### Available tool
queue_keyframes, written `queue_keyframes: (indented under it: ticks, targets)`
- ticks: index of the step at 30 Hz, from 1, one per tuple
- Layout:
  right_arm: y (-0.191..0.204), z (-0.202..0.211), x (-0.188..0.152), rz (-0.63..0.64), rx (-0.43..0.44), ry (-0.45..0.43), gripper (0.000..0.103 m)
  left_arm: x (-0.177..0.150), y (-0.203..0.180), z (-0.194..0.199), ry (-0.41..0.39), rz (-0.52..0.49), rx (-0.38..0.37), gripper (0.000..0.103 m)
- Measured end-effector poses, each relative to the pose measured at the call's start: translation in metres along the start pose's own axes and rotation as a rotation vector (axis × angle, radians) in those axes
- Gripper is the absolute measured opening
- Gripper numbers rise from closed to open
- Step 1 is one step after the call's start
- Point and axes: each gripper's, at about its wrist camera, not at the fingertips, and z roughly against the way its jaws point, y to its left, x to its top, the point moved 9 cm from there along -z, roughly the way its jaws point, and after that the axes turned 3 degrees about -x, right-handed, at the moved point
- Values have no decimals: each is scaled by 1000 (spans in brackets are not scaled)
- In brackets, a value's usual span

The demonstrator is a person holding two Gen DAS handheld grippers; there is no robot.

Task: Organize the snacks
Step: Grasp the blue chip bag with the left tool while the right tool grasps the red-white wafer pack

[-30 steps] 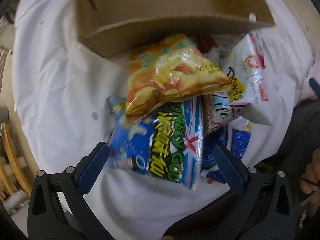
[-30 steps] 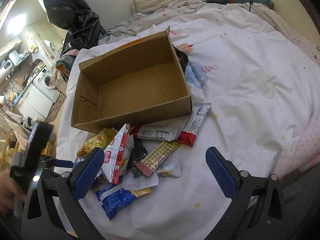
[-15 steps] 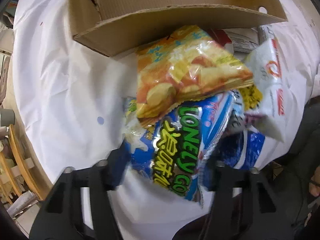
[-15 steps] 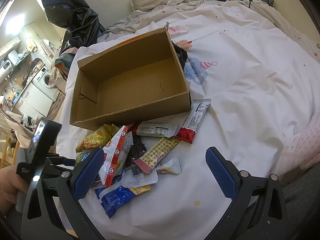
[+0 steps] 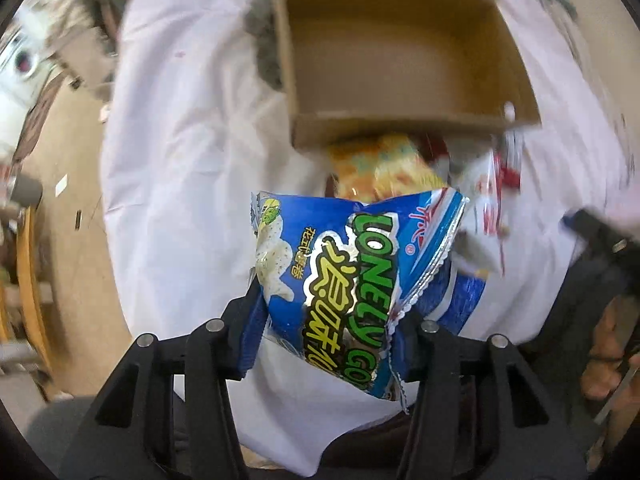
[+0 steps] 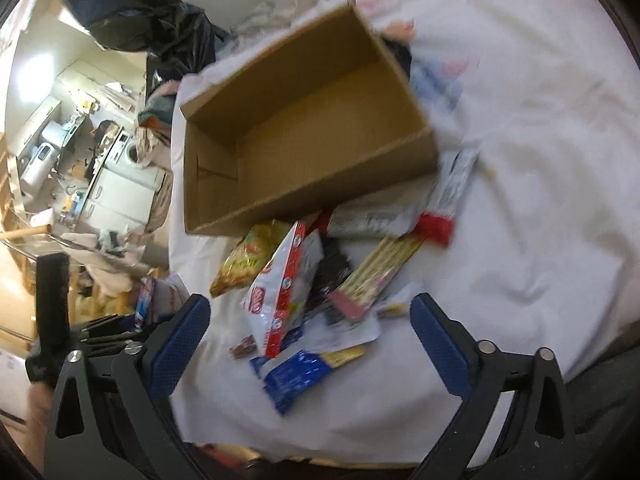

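Left wrist view shows the left gripper point(image 5: 324, 336) clamped on a blue snack bag point(image 5: 352, 280); both blue pads press the lower part of the bag, and it looks lifted off the white sheet point(image 5: 180, 160). The cardboard box point(image 5: 400, 132) lies straight ahead of this gripper, beyond the bag, with its open side up and nothing visible inside. The long axis of the bag runs roughly from the gripper toward the box, a little tilted to the right. I judge that the coming move is a forward carry over the near wall of the box, and the left hand is clearly the nearer one for it.

On the bag, large green letters read "LONELY GO", with the rest cut off by a fold, and yellow-green Chinese characters stand beside them. A yellow chip bag point(image 5: 384, 168) lies between the held bag and the box wall.

In the right wrist view the right gripper point(image 6: 310, 328) stands wide apart, holding nothing, above the pile of snacks point(image 6: 320, 288) beside the box. A white and red pouch point(image 6: 280, 300) there has writing too blurred to read.
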Motion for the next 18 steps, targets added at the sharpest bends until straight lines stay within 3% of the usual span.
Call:
queue_keyframes:
  ticks: [1, 4, 7, 9, 12, 14, 18]
  targets:
    - [3, -8, -1, -10, 16, 30, 90, 1, 1, 2, -23, 29, -3, 48]
    - [14, -28, -2, -23, 46, 86, 81, -1, 10, 0, -57, 82, 17, 48]
    - [21, -46, -2, -25, 36, 112, 79, -5, 4, -15, -58, 126, -8, 48]
    - [22, -57, -4, -42, 28, 131, 77, -4, 2, -14, -78, 107, 26, 48]
    - [21, -72, -9, -68, 21, 156, 63, -1, 1, -11, -107, 89, 45, 48]
    - [22, -76, -12, -80, 49, 172, 43, -3, 2, -11, -112, 83, 48, 48]
    - [32, -73, -15, -10, 67, 183, 28, -1, 3, -14, -108, 94, 28, 48]
